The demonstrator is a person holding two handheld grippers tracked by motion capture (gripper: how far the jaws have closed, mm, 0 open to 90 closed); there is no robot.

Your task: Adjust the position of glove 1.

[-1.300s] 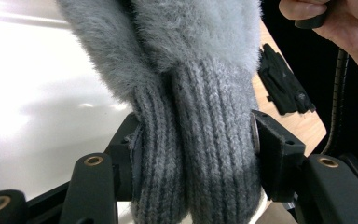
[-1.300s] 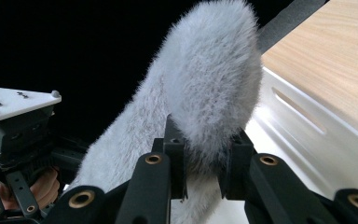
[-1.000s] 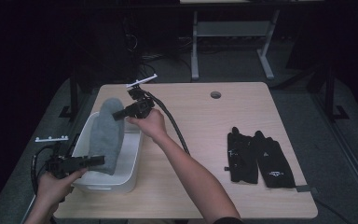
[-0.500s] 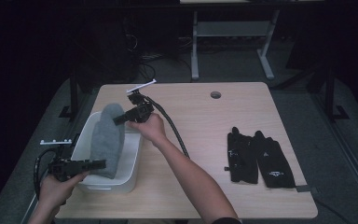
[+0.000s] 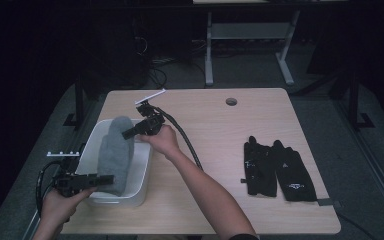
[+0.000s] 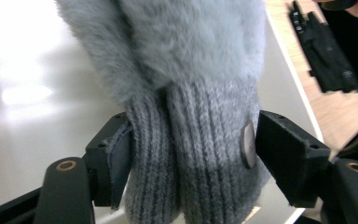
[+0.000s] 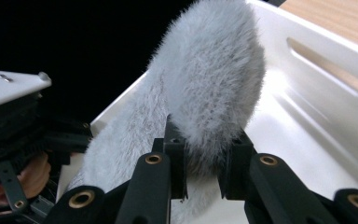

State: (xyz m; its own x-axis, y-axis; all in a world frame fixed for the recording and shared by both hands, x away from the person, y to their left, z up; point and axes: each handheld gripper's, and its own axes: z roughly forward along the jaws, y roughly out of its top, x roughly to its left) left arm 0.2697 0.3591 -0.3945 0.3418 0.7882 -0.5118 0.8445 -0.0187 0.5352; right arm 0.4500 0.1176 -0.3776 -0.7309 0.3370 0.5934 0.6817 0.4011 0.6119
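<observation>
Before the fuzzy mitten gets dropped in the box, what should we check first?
1. Right gripper pinching the grey mitten at its furry tip: ok.
2. Left gripper let go of the knitted cuff: ok; its jaws have just been opening, the cuff sits between them and a gap shows at one pad.
3. Mitten over the white bin: ok, the furry end rises above the far rim.
4. Bin flat on the table: ok.
5. Black gloves out of the way: ok, far to the side.
6. Bin bottom under the mitten: cannot tell.
</observation>
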